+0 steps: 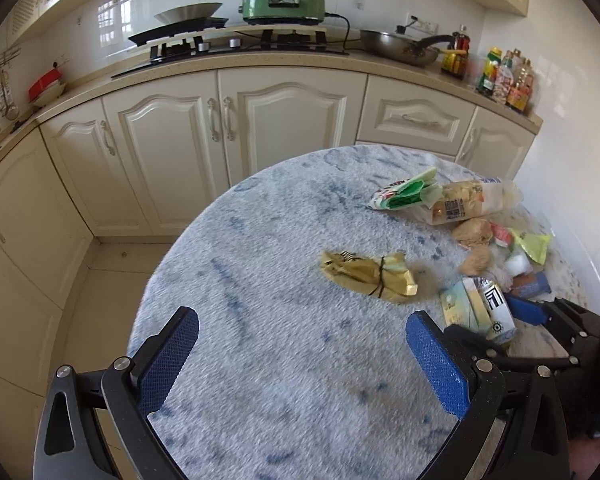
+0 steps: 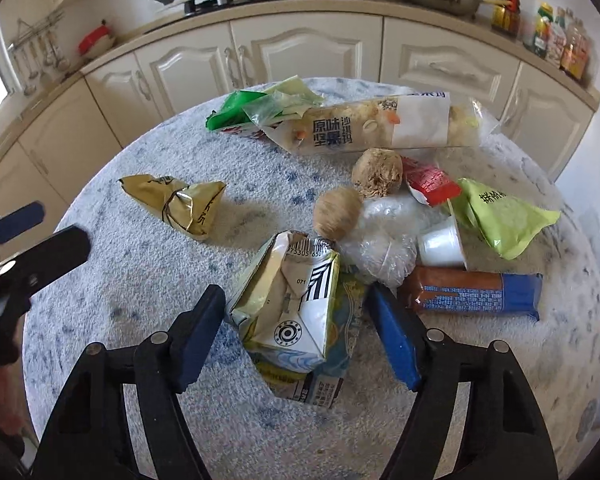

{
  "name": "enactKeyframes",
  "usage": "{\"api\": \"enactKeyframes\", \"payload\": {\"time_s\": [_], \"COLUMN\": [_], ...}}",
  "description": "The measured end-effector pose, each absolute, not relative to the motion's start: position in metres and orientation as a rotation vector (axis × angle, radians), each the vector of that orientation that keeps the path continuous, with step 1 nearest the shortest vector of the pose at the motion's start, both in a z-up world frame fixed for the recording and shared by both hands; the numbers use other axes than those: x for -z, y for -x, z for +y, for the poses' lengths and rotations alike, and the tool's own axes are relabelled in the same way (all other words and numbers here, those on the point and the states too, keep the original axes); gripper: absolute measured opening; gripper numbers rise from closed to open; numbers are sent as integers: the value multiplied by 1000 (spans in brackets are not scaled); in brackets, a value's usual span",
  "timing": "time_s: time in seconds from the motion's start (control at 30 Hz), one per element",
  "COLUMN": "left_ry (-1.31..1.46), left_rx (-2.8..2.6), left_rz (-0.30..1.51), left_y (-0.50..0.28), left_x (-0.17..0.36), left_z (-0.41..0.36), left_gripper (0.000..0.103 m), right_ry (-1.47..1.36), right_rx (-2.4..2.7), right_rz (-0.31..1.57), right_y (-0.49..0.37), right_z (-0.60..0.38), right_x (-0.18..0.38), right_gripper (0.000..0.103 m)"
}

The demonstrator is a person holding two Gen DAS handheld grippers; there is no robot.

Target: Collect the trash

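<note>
The right hand-held gripper (image 2: pixel 296 316), released, straddles the crushed carton (image 2: pixel 288 304) at lower centre, its long axis running away from the fingers.

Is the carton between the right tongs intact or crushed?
Crushed: the carton lies dented, its top torn open, on the table.

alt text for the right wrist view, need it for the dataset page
The right gripper straddles a crushed drink carton on a blue-and-white table cover, its blue pads not yet touching it. Beyond lie more wrappers, a gold packet and a blue-and-brown wrapper; the left gripper enters at the left edge, kitchen cabinets behind.
</note>
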State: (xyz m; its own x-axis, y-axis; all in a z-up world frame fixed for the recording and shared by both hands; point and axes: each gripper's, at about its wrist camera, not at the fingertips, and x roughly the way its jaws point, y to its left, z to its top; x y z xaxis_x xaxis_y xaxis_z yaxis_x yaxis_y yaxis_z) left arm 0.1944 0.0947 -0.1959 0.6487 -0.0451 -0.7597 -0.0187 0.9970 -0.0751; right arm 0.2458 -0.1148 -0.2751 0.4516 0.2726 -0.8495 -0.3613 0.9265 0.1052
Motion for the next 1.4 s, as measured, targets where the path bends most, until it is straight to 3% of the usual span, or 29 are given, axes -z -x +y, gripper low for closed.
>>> {"api": "enactKeyframes", "payload": {"time_s": [0.3, 0.37, 0.43, 0.47, 0.53, 0.93, 1.2, 1.27, 1.4], "left_ry": [22, 3, 25, 47, 56, 144, 129, 129, 128], "left_rx": [42, 35, 59, 66, 63, 57, 52, 56, 60], "left_rz": [903, 908, 934, 928, 918, 900, 899, 893, 871], "left_y": [-254, -267, -276, -277, -278, -239, -200, -194, -180], "left_x": [226, 235, 245, 247, 248, 243, 232, 228, 215], "left_z": [61, 55, 53, 54, 56, 88, 71, 69, 69], "left_gripper": [102, 98, 71, 72, 62, 60, 60, 60, 60], "right_ry": [72, 68, 61, 53, 42, -12, -13, 37, 79], "right_rx": [-404, -408, -412, -416, -422, -452, -412, -407, -412], "right_rz": [1045, 1043, 1039, 1037, 1030, 1019, 1052, 1042, 1033], "right_y": [-239, -238, -237, -236, -236, -222, -233, -234, -228], "right_z": [-136, -139, -140, -142, -144, -153, -148, -141, -140], "right_x": [270, 267, 264, 262, 259, 250, 269, 270, 269], "right_gripper": [71, 70, 70, 70, 69, 67, 73, 67, 65]}}
